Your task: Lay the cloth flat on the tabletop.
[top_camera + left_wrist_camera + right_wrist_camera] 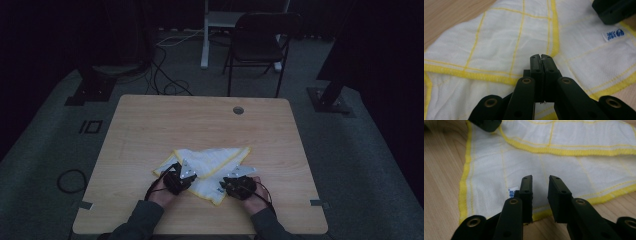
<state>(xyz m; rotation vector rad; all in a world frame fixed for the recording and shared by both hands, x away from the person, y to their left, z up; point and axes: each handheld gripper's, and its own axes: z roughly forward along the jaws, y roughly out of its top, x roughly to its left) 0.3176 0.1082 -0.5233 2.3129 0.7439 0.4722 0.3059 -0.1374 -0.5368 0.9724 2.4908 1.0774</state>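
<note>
A white cloth (210, 162) with yellow grid lines and yellow hems lies loosely folded on the wooden table (200, 120), near its front edge. My left gripper (185, 170) rests on the cloth's left part. In the left gripper view its jaws (541, 57) stand pressed together, with a thin bit of the cloth (506, 37) pinched at the tips. My right gripper (235, 177) sits at the cloth's near right corner. Its jaws (540, 181) stand apart over the cloth (574, 167) with nothing between them. A small blue-printed label (512, 191) lies just left of them.
A round cable hole (238, 110) sits at the table's far edge. Beyond the table stand a dark chair (260, 40) and a white desk leg (205, 35), with cables on the floor. Bare wood surrounds the cloth on all sides.
</note>
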